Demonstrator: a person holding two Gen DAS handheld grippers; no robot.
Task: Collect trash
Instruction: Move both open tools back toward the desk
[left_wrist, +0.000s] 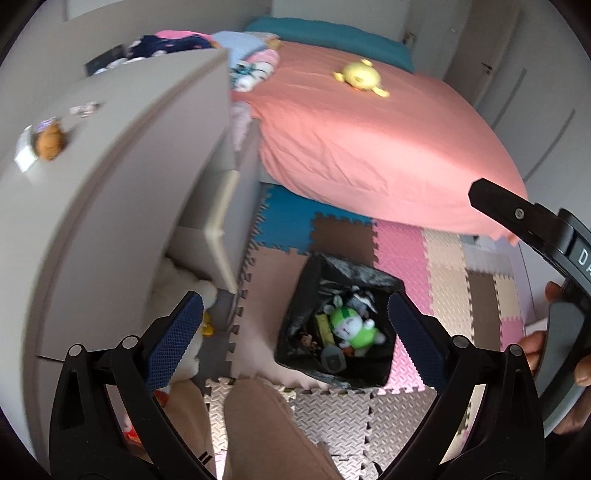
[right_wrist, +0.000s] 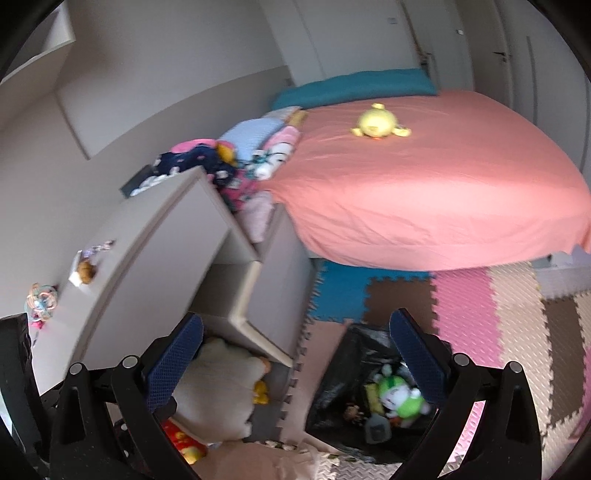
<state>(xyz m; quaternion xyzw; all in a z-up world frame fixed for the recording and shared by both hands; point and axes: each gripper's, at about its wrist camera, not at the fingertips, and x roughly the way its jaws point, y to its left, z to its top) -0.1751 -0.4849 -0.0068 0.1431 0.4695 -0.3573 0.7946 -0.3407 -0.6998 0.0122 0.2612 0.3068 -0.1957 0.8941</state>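
A child's bedroom with a foam-mat floor (left_wrist: 399, 254): both hand-held grippers, left (left_wrist: 295, 332) and right (right_wrist: 295, 354), are hanging wide open and empty (nothing gripped) above the bin (left_wrist: 295, 354); next, closing squarely on the scraps on the tabletop (left_wrist: 110, 155) would be best.

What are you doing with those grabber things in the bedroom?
A person holds a two-finger grabber in each hand above a bin lined with a black bag, standing on the foam floor mats beside the bed. Both the left gripper and the right gripper are open and empty. A green and white plush toy already lies in the bin with other bits. A small brown toy sits on the grey dresser.
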